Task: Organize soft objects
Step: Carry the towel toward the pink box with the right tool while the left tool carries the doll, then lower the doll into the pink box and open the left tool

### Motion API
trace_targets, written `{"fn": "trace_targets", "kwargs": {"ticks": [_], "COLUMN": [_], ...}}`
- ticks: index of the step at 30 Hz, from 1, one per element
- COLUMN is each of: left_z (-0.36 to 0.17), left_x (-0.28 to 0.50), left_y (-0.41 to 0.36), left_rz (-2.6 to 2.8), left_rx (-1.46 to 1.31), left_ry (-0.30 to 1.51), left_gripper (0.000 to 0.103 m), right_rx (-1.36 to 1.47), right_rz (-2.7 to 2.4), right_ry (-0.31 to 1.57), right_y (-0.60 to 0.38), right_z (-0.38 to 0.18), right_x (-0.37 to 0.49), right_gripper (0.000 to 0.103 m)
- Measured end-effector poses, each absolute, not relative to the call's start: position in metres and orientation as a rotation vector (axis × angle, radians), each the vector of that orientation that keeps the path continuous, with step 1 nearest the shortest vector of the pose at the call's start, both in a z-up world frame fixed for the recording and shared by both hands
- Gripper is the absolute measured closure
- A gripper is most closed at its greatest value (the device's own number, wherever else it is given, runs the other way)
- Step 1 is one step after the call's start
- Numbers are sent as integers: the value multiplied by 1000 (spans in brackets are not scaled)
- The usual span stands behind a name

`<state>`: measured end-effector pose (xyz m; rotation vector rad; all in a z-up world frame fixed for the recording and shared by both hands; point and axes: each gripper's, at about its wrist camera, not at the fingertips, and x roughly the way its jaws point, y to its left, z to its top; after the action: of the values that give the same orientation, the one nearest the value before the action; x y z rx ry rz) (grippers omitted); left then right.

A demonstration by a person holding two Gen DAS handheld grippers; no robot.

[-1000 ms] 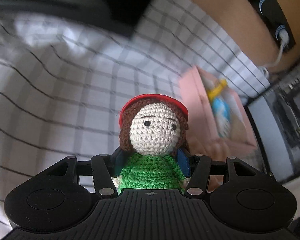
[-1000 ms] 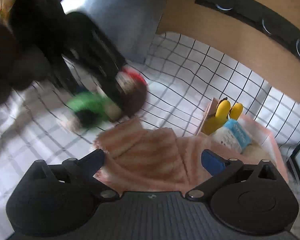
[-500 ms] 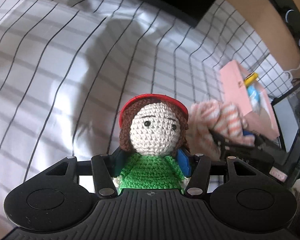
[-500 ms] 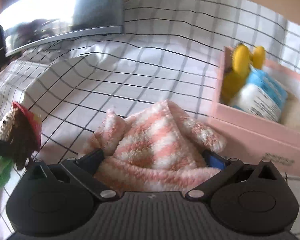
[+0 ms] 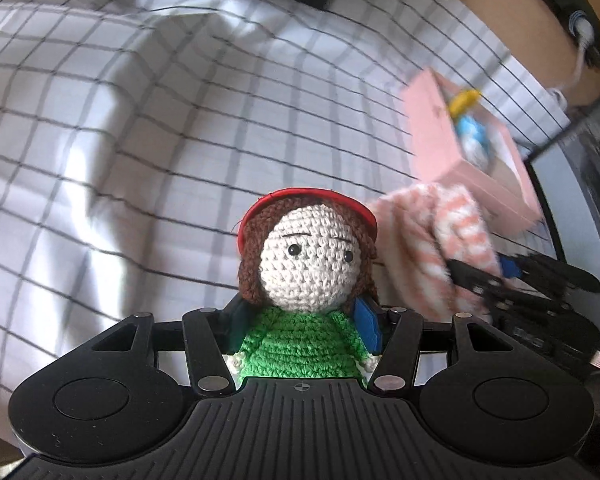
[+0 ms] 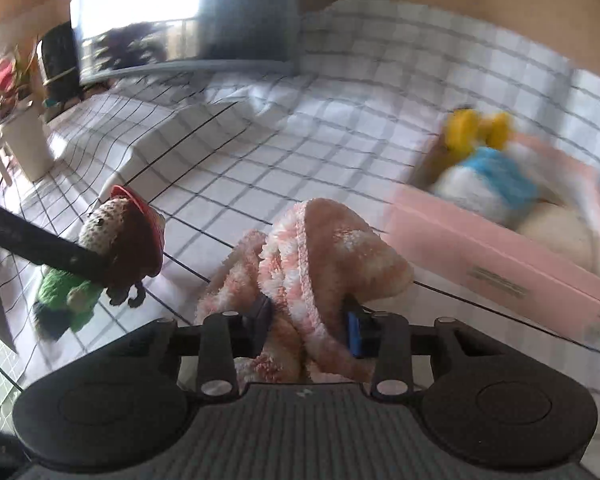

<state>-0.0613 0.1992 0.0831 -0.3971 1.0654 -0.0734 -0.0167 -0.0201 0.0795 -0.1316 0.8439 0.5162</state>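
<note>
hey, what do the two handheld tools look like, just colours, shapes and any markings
Both match: the left tool and right tool have a matte black ribbed body, two round black lobes with circular insets, black linkage arms with silver pivot pins, and blue pads on the fingers. A small white mark sits at the centre of each body. No cables, hands or sleeves are visible.

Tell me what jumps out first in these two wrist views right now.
The crochet doll, red cap and green body, clamped upright in the left hand-held gripper. Beside it, the fluffy pink-and-white striped cloth pinched in the right hand-held gripper, with the pink box holding a yellow-and-blue plush toy just behind.
</note>
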Motion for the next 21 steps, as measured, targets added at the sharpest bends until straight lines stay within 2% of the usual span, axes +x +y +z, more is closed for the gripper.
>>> {"fn": "trace_targets", "kwargs": {"ticks": [7,12,15,17,18,21], "left_z": [150,197,180,144,125,90], "left_x": [-22,43,100,140,153,170], "left_y": [121,52,18,-2,-9,-14], "left_rz": [-287,-423,-474,-437,-398,-380], "left_rx": [-293,-187,-168,-105,-59,22], "left_ry": [939,773,756,830,873,884], "left_gripper": [44,43,41,41,45,24], "right_rx": [-27,0,14,21,26,24], "right_rz": [311,179,123,102,95,75], "right_ry": [694,601,580,576,579,595], "right_y": [-121,-164,-174,-176,-177,-181], "right_z": [152,166,164,160,159,151], "right_x": [-60,-87,-98,-105,-108,-115], "right_gripper": [67,67,66,66,66,66]}}
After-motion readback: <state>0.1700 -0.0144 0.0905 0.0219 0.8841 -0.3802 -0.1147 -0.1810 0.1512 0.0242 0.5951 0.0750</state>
